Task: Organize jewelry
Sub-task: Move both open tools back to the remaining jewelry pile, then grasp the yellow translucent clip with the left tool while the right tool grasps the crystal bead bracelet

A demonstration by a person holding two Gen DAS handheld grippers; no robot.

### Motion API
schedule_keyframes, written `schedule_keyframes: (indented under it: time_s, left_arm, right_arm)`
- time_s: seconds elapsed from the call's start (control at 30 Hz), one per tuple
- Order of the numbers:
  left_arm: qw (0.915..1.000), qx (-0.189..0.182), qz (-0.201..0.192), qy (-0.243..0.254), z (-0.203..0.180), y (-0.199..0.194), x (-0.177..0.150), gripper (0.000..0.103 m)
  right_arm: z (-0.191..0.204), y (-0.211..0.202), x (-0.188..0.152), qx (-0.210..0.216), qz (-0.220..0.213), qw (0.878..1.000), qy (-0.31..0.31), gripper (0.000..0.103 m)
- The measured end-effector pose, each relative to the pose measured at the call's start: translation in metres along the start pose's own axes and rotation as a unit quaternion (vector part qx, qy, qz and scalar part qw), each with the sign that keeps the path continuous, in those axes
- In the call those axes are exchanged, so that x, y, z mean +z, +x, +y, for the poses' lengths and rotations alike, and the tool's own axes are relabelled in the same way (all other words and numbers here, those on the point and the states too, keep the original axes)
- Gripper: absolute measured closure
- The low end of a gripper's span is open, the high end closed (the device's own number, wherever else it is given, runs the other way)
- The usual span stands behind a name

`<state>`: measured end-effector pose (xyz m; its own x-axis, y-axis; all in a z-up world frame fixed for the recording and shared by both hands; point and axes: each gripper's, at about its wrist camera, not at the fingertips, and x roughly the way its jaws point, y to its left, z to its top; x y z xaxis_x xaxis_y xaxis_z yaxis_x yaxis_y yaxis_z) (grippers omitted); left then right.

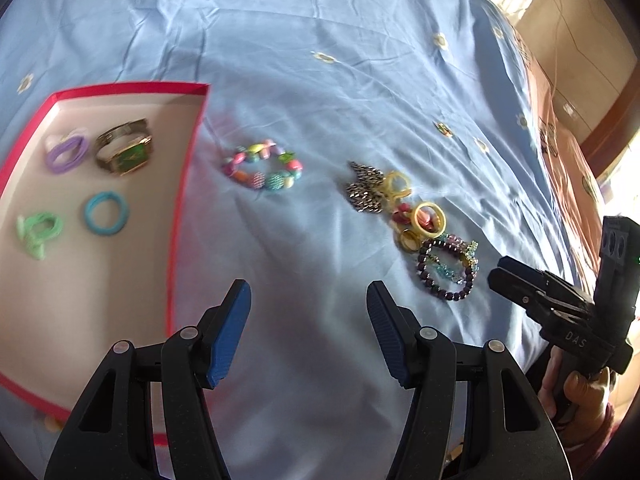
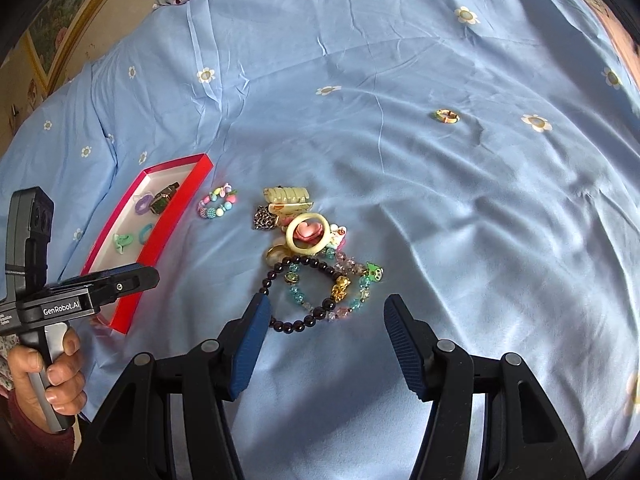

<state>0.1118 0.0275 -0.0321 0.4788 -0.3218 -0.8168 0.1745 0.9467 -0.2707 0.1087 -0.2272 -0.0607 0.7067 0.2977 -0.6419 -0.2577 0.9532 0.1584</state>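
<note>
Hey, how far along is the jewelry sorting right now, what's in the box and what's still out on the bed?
Done: the red box holds a green-faced watch and purple, blue and green hair ties. In hand: nothing; the left gripper and right gripper are both open and empty. Left: the pastel bead bracelet, the pile of bracelets, rings and clips, and one stray ring farther off.

Bedsheet (image 2: 440, 208) is showing as soft, creased blue cloth, matt. Red box (image 1: 188, 168) is looking like matt card with a pale lining. Watch (image 1: 124, 148) is reading as shiny metal. Dark bead bracelet (image 2: 308, 320) is gleaming, glossy. Gripper pads (image 2: 248, 356) are appearing ribbed, matt blue rubber.
</note>
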Motion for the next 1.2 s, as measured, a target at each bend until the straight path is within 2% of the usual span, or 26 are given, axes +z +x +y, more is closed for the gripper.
schedule_keyframes:
  time_s: [0.07,0.13,0.3,0.4,0.6,0.7,0.77,0.83,0.93,0.97,1.1,1.2]
  left_arm:
    - [0.9999,-0.003,-0.001,0.010,-0.006,0.004,0.007,0.044]
    - [0.9998,-0.007,-0.004,0.020,-0.012,0.008,0.015,0.044]
    - [0.9987,-0.023,-0.005,0.044,-0.030,0.023,0.038,0.044]
    - [0.9977,-0.031,0.003,0.060,-0.042,0.039,0.051,0.044]
    - [0.9951,-0.038,0.024,0.089,-0.065,0.076,0.069,0.044]
    - [0.9939,-0.038,0.031,0.099,-0.073,0.091,0.076,0.051]
    - [0.9933,-0.036,0.035,0.104,-0.078,0.099,0.079,0.064]
    - [0.9925,-0.036,0.036,0.111,-0.080,0.104,0.081,0.066]
    - [0.9911,-0.036,0.031,0.124,-0.083,0.102,0.080,0.066]
    - [0.9909,-0.037,0.030,0.126,-0.084,0.102,0.079,0.066]
    - [0.9914,-0.038,0.019,0.124,-0.079,0.090,0.075,0.067]
    - [0.9925,-0.046,0.007,0.113,-0.072,0.072,0.071,0.067]
  right_arm:
    - [-0.001,0.003,0.002,-0.002,0.001,1.000,-0.003,0.045]
    - [-0.003,0.006,0.004,-0.005,0.002,1.000,-0.003,0.052]
    - [-0.018,0.017,0.010,-0.020,0.015,1.000,0.011,0.077]
    - [-0.024,0.026,0.012,-0.022,0.028,0.999,0.011,0.082]
    - [-0.018,0.038,0.014,-0.026,0.041,0.999,-0.011,0.083]
    - [-0.014,0.043,0.014,-0.031,0.043,0.998,-0.023,0.083]
    - [-0.012,0.044,0.014,-0.033,0.043,0.998,-0.027,0.083]
    - [-0.011,0.046,0.013,-0.037,0.041,0.998,-0.034,0.085]
    - [-0.011,0.047,0.013,-0.041,0.038,0.998,-0.040,0.089]
    - [-0.010,0.047,0.013,-0.043,0.036,0.998,-0.042,0.096]
    - [-0.010,0.044,0.013,-0.040,0.027,0.998,-0.036,0.096]
    - [-0.012,0.036,0.017,-0.022,0.017,0.999,-0.020,0.096]
